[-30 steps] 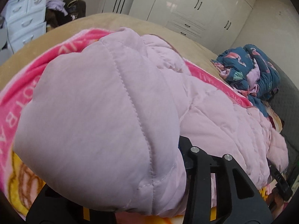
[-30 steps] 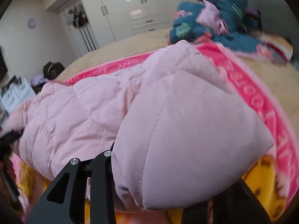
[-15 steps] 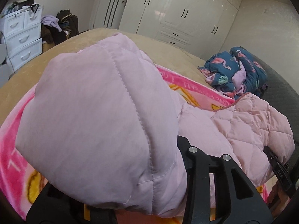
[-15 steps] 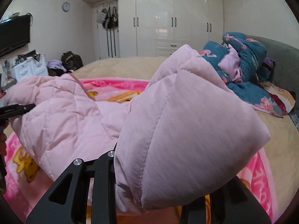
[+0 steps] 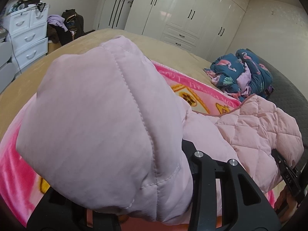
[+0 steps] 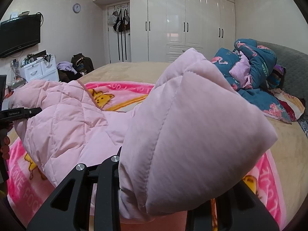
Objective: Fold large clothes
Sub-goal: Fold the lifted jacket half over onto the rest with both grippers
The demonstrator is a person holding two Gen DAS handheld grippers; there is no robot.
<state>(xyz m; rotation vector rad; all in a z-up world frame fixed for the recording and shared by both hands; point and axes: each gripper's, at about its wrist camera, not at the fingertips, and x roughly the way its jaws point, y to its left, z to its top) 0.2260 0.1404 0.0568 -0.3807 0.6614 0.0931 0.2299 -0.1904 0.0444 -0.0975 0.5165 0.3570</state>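
A pale pink quilted puffer jacket (image 5: 107, 119) hangs lifted over a pink cartoon blanket (image 5: 200, 88) on the bed. My left gripper (image 5: 123, 173) is shut on one padded corner, which bulges over its black fingers (image 5: 200, 165). In the right wrist view my right gripper (image 6: 179, 173) is shut on the other corner of the jacket (image 6: 192, 123). The diamond-quilted lining (image 6: 63, 115) sags between the two hands. Each gripper shows at the edge of the other's view: the right gripper (image 5: 288, 175) and the left gripper (image 6: 21, 112). The fingertips are hidden by fabric.
A crumpled blue flamingo-print quilt (image 6: 250, 71) lies at the head of the beige bed (image 6: 134, 69), beside a grey headboard (image 6: 292, 67). White wardrobes (image 6: 184, 25) fill the far wall. A white drawer unit (image 5: 27, 36) and a heap of clothes (image 5: 65, 25) stand left of the bed.
Both grippers rose with the jacket's corners, lifting it off the blanket so the cartoon print and the quilted lining now show. The right view rolled to level.
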